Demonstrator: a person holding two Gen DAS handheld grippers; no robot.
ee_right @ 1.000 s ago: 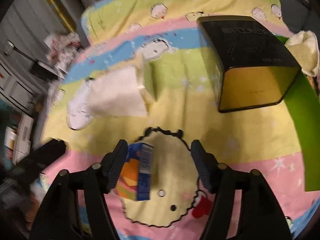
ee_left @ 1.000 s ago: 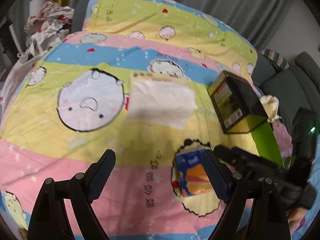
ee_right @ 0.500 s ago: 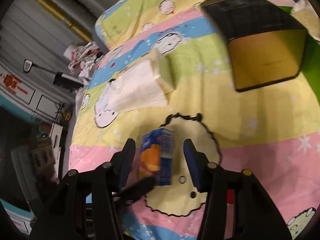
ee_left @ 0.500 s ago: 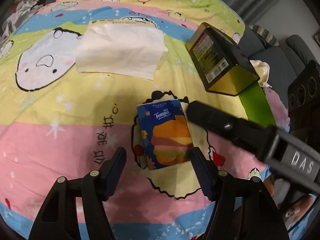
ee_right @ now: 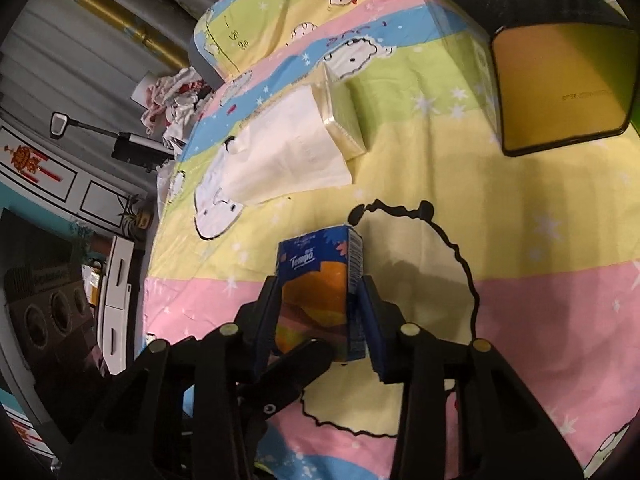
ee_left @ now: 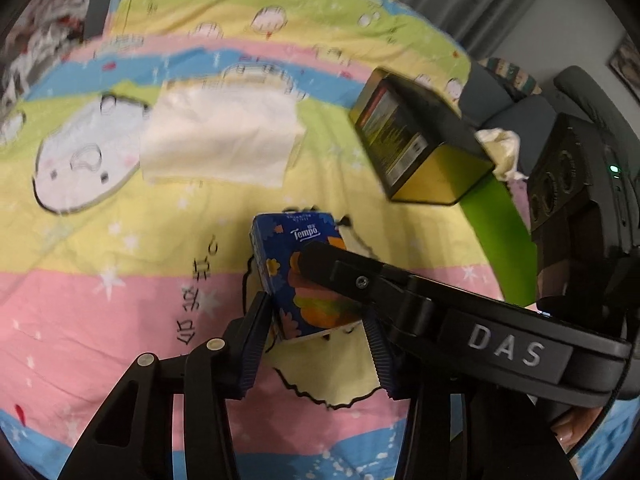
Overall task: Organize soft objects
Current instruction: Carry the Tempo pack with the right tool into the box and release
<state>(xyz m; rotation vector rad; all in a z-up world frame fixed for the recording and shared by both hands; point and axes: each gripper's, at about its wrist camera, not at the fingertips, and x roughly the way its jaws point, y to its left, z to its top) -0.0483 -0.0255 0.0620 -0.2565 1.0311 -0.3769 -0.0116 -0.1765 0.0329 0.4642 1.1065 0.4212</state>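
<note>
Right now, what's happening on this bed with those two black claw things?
A person is working two handheld grippers on one blue tissue pack lying on the cartoon bedsheet. The left gripper and right gripper both have the pack between their fingers and are closing on it. A loose white tissue stack and an open black box lie beyond, untouched.
</note>
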